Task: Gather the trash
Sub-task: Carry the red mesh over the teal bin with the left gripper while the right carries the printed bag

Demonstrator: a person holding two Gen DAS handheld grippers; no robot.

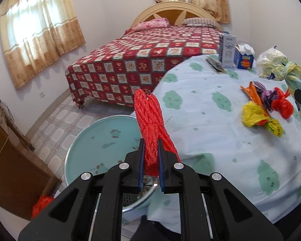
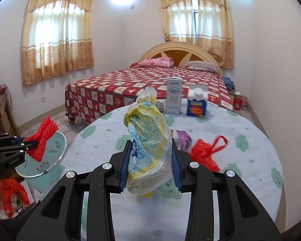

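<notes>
Left tool (image 1: pixel 151 156) pinches ribbed red foam net (image 1: pixel 150 120), held over pale green bin lid (image 1: pixel 102 140); right tool (image 2: pixel 150 160) grips crinkled yellow-clear plastic bag (image 2: pixel 148 140) above cloth-covered surface (image 2: pixel 240 170); red bag (image 2: pixel 206 154) just right, blurred.

From my feed: two cartons (image 2: pixel 185 100) block the table's (image 2: pixel 240 180) far edge, crumpled bags (image 2: pixel 205 154) crowd the right; the near cloth lies open.
</notes>
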